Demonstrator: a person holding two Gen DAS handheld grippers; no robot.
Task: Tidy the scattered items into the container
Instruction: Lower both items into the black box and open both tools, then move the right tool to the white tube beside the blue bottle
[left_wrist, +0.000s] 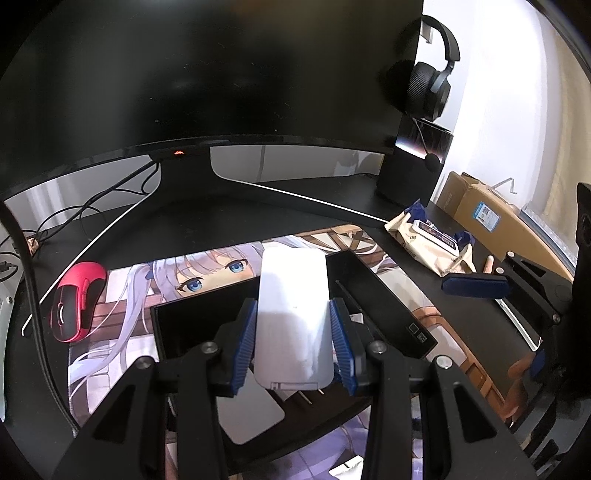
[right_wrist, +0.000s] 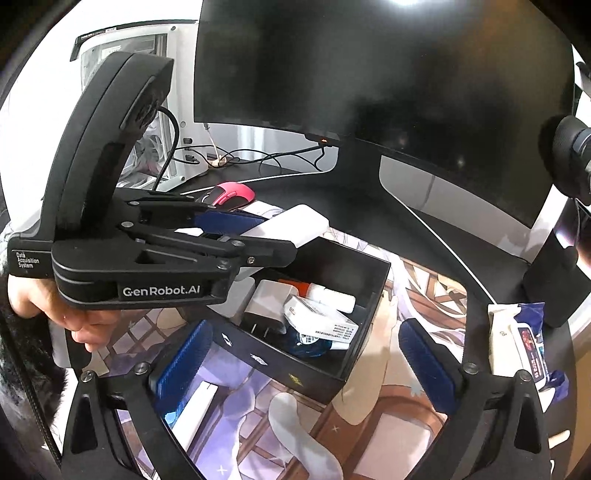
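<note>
The left gripper is clamped on a white power bank, held just above the black box — over its near-left rim. The right gripper stands wide apart with nothing between its pads, near the box's front edge.

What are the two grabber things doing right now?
Left gripper: closed on the white box, over the black container.
Right gripper: open, nothing between its fingers.
</note>
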